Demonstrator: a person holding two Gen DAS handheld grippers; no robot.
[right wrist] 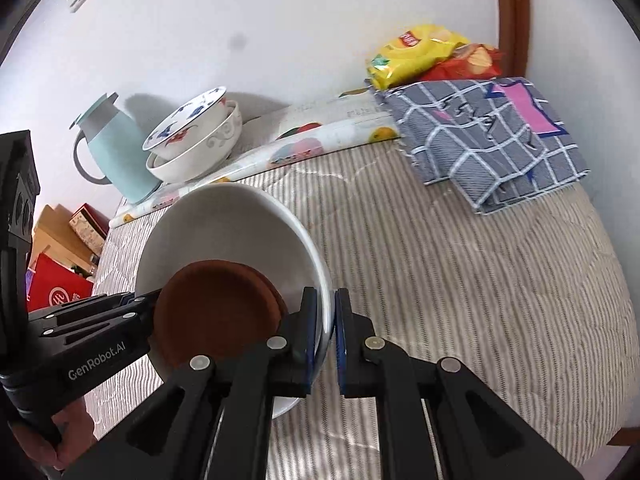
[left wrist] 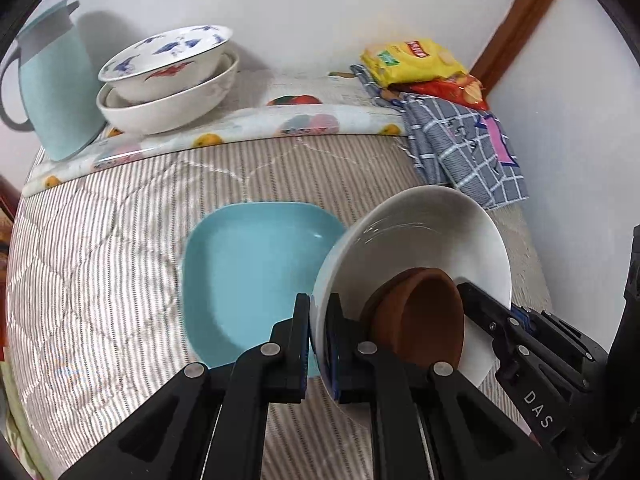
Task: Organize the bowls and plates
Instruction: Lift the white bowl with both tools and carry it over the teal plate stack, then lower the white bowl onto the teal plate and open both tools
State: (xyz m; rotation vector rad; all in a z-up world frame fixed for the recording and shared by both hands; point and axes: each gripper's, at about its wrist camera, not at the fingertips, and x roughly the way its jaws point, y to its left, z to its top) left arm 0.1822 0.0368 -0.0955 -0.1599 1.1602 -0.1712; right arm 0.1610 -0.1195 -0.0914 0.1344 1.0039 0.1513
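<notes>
Two tools, left tool (left wrist: 318,316) and right tool (right wrist: 327,312), pinch opposite rims of the white bowl (left wrist: 420,232) holding a brown dish (left wrist: 420,312).

We count 3 white bowls: one big plain bowl (left wrist: 424,232), one fish bowl (left wrist: 168,60), one bowl under it (left wrist: 172,108) | 1 small brown bowl (left wrist: 420,316) | 1 blue plate (left wrist: 256,272) | 1 blue jug (left wrist: 56,88) | 2 snack bags: yellow (left wrist: 412,60), red (left wrist: 452,90) | 1 checked cloth (left wrist: 464,148) | 2 grippers: left (left wrist: 318,344), right (right wrist: 326,336)
</notes>
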